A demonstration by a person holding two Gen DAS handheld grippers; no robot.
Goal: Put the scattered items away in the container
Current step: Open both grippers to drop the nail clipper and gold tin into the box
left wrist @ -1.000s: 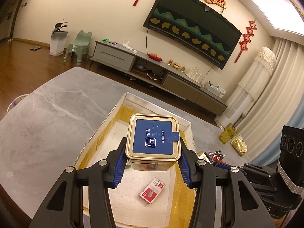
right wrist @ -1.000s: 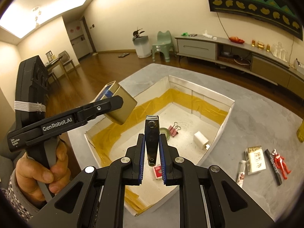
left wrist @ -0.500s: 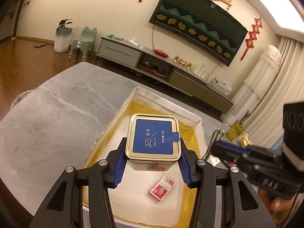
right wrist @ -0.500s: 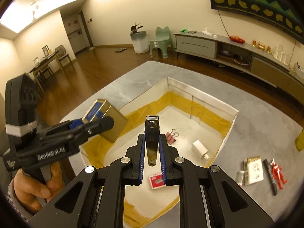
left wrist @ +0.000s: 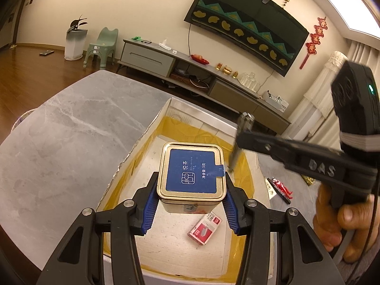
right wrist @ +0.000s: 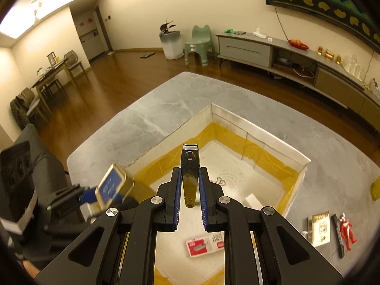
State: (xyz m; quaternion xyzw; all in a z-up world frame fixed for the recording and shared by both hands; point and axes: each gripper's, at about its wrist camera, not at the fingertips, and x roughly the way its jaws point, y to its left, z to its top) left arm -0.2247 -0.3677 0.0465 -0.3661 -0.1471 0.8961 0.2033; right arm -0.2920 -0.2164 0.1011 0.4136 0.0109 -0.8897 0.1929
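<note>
Two hand-held grippers hang over an open white box [left wrist: 152, 128] whose inner walls are banded with yellow tape. The box sits on a grey marble table [left wrist: 71, 130].

The left gripper [left wrist: 191, 190] has its blue pads closed against the two sides of a tin [left wrist: 192, 173], held in the air above the box floor. The tin is square with rounded corners, gold metal, with a dark blue label on its lid bearing white print and a small blue tab at one edge.

The right gripper [right wrist: 190, 187] is clamped on a nail clipper [right wrist: 189, 173], dark polished metal, pointing forward from between the fingers, above the box.

Only the left view shows the tin's lid squarely; in the right view the tin is tilted and blurred at the left. The left view also shows a hand [left wrist: 342, 223] wrapped round the right gripper's handle.

Only the right view shows the far part of the box floor, with a binder clip [right wrist: 219, 180] and a small white block [right wrist: 251, 200] lying there. It also shows, more fully, the things outside the box on the table: a red figure [right wrist: 347, 231], a small yellow-printed packet [right wrist: 320, 228] and a dark strip between them.

Both views show a red and white staple box [left wrist: 205, 225] flat on the box floor, near the front.
</note>
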